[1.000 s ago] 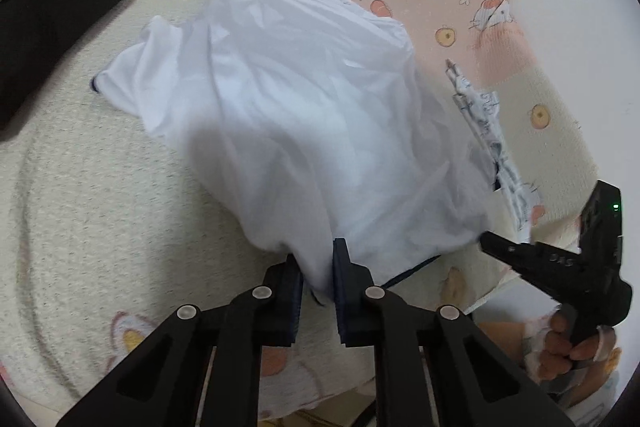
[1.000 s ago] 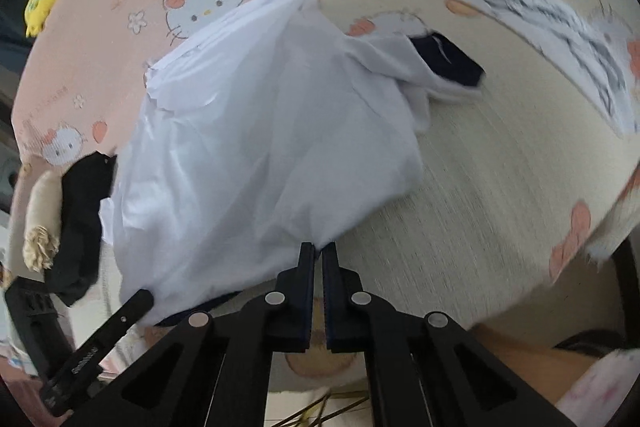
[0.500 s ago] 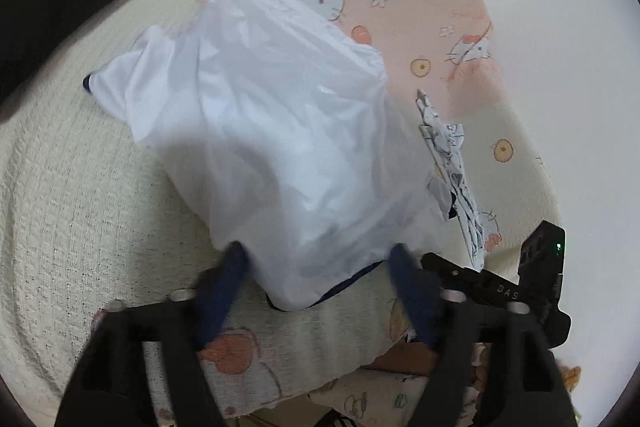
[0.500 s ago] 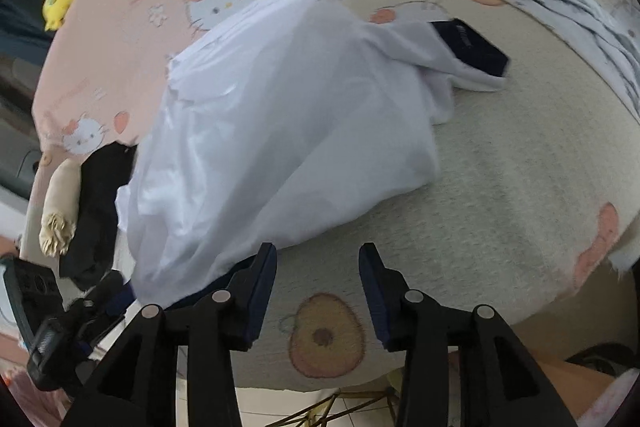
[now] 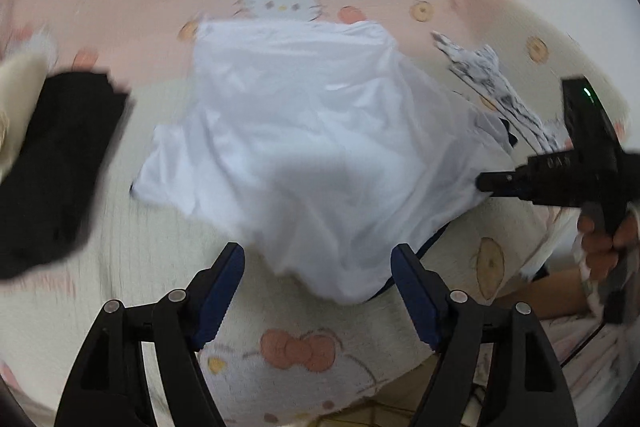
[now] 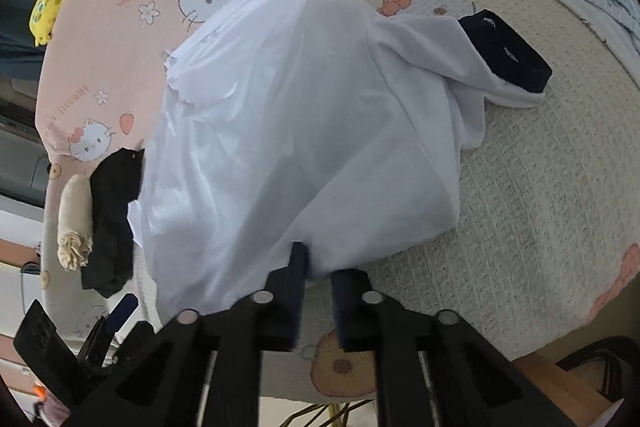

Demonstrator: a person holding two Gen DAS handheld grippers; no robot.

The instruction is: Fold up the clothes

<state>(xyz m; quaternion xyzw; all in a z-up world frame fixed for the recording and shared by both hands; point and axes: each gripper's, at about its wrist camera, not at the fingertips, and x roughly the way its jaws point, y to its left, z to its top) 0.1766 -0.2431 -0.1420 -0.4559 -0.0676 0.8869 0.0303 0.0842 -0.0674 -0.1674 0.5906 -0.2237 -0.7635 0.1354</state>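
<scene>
The white shirt [image 5: 312, 163] lies crumpled on the cartoon-cat blanket [image 5: 132, 7], hem toward the camera; the left gripper [image 5: 318, 283] hangs just off that hem, fingers spread wide and empty; the right gripper [image 6: 318, 267] has its fingers narrowly parted at the shirt's edge, grasp unclear.

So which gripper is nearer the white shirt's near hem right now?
Right. The right gripper has its jaws at the white shirt hem, one jaw touching the fabric. The left gripper sits just short of the hem, jaws wide apart.
</scene>
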